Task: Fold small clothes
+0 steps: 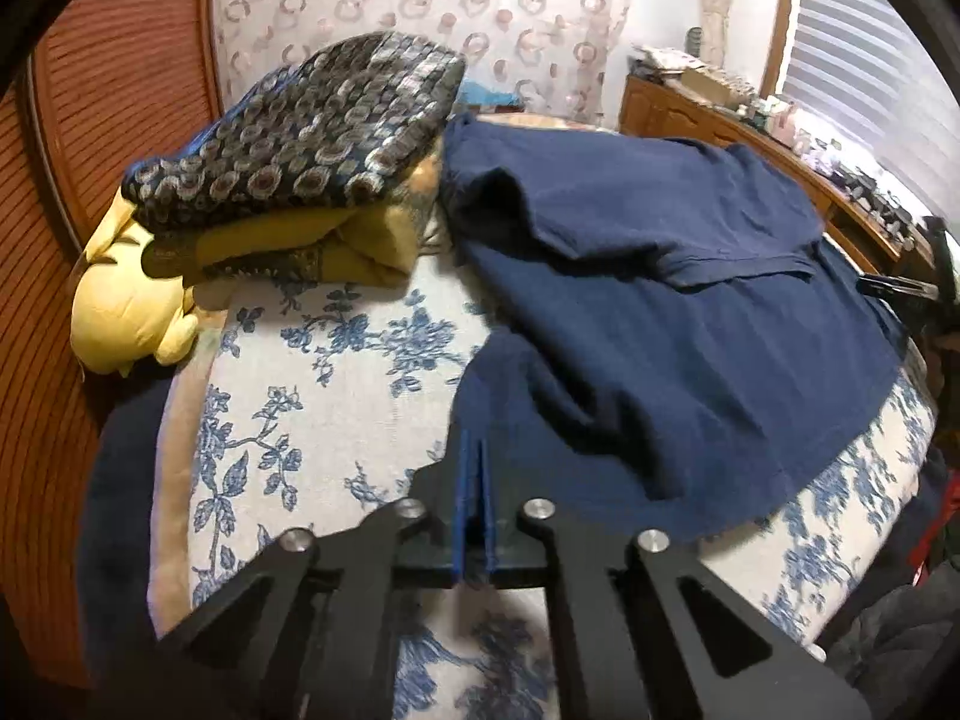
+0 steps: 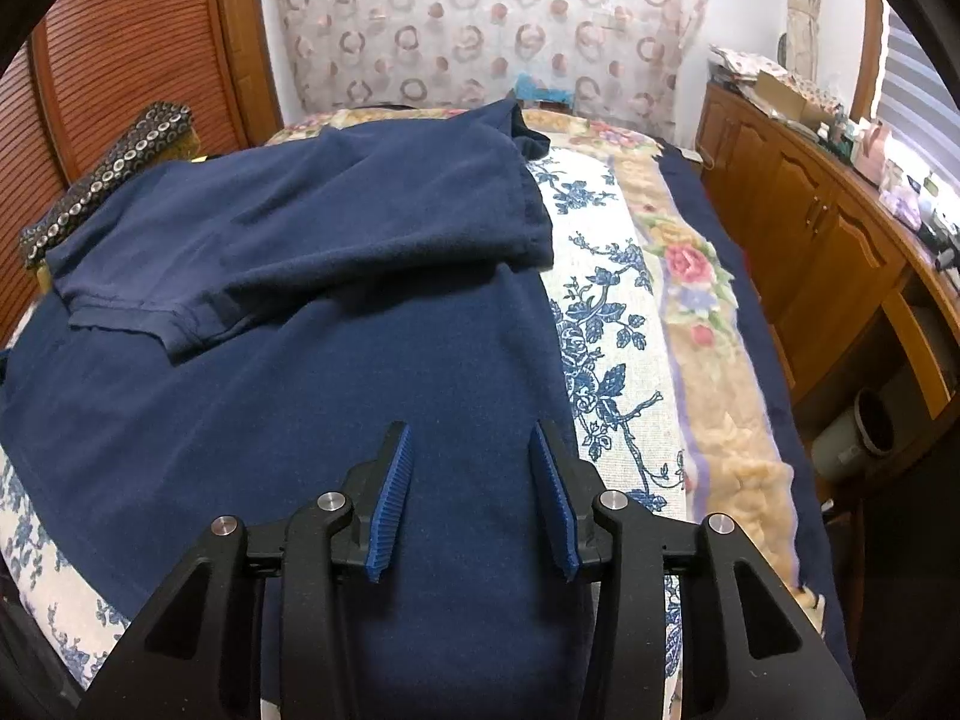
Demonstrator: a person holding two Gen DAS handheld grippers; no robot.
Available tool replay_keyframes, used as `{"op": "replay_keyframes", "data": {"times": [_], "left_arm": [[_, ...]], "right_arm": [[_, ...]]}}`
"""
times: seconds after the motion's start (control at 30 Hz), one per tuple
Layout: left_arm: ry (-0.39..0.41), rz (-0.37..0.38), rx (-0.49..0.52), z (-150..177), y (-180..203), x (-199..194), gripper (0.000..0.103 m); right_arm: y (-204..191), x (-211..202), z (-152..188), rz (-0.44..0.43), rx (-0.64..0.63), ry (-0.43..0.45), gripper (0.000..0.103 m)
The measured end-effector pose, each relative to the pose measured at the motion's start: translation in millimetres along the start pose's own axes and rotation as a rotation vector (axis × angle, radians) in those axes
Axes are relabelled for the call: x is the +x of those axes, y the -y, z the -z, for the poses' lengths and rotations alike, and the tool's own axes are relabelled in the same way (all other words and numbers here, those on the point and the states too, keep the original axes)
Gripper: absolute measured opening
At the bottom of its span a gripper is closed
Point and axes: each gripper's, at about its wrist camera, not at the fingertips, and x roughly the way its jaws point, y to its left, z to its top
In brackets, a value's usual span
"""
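Window blinds (image 1: 870,48) glare; fisheye edges bend, corners dark.

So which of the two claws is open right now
The right claw, hovering over the navy shirt, its blue pads spread apart. The left claw has its pads pressed together.

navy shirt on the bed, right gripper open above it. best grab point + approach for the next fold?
Likely the navy shirt's right side edge, where it lies flat on the floral bedspread. Bring the open right gripper in from the right: that edge is straight, exposed and single-layered. The right sleeve is already folded across.
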Motion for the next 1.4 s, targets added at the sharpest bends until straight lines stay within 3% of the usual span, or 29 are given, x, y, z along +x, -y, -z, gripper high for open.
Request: {"op": "replay_keyframes", "data": {"times": [0.2, 0.43, 0.63, 0.7, 0.83, 1.13, 1.23, 1.4], "left_arm": [[0.031, -0.006, -0.012, 13.0, -0.8, -38.5, 0.0], [0.024, -0.036, -0.038, 16.5, -1.3, -40.4, 0.0], [0.044, -0.019, -0.049, 0.2, 3.1, -35.1, 0.024], [0.055, 0.005, -0.048, -9.6, 5.5, -31.4, 0.04], [0.054, 0.019, -0.03, -28.4, 11.7, -15.7, 0.054], [0.041, 0.007, -0.047, -70.0, 18.5, 28.6, 0.054], [0.045, -0.001, -0.051, -83.8, 17.1, 37.0, 0.054], [0.05, -0.026, -0.067, -97.6, 14.9, 46.4, 0.054]], "right_arm": [[-0.4, 0.7, 1.2, 0.0, 0.0, 0.001, 0.041], [-0.2, 0.9, 1.2, 0.0, 0.001, 0.001, 0.041], [-0.4, 0.8, 1.4, -0.001, 0.001, 0.001, 0.041], [-0.2, 0.9, 1.4, -0.001, 0.001, 0.002, 0.041], [-0.4, 0.8, 1.5, -0.002, 0.001, 0.002, 0.041], [2.3, 1.0, -3.1, -0.004, 0.006, 0.009, 0.045], [9.4, 2.2, -16.9, -0.016, 0.047, 0.03, 0.051], [17.1, 4.8, -44.4, -0.089, 0.116, 0.053, 0.052]]}}
